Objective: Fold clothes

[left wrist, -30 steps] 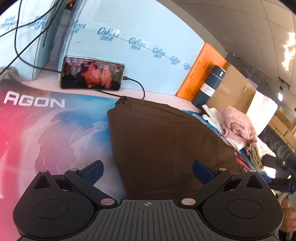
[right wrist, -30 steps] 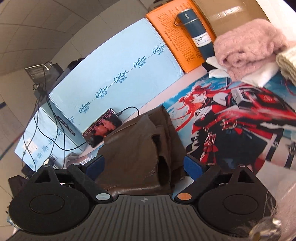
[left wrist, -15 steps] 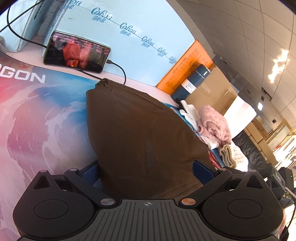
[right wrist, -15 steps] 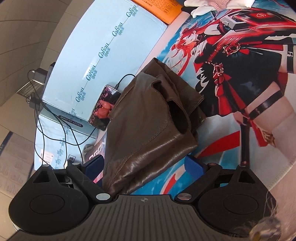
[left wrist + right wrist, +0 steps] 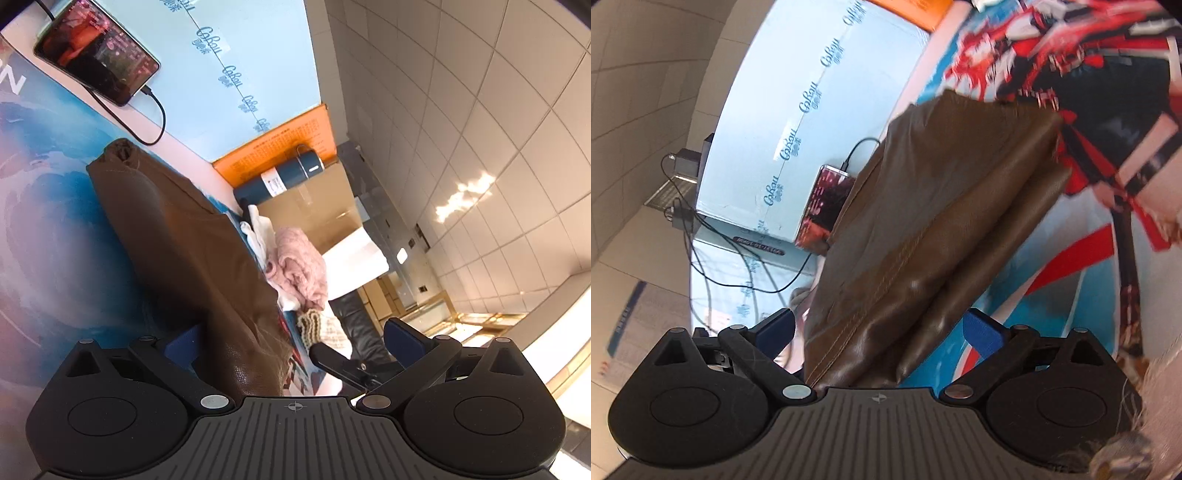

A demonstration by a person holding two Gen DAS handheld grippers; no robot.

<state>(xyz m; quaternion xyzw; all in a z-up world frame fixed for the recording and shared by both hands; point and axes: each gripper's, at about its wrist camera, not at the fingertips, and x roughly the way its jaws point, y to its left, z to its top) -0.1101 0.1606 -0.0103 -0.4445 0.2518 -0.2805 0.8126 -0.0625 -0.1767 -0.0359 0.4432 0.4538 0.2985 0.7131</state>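
A brown leather-like garment (image 5: 192, 236) lies folded on a printed desk mat (image 5: 55, 221). In the left wrist view its near end runs between the blue pads of my left gripper (image 5: 291, 341), whose jaws stand wide apart. In the right wrist view the same garment (image 5: 923, 229) stretches away in long folds, and its near end sits between the pads of my right gripper (image 5: 882, 332), also wide open. Neither gripper pinches the cloth.
A phone (image 5: 96, 62) with a cable leans on a light blue foam board (image 5: 229, 74). A dark blue flask (image 5: 280, 177), an orange board and a cardboard box stand behind. A pile of pink and white clothes (image 5: 299, 266) lies to the right.
Both grippers have tilted and moved in over the garment's near end, so the cloth now lies between their pads. The garment looks flatter and more stretched in the right wrist view.
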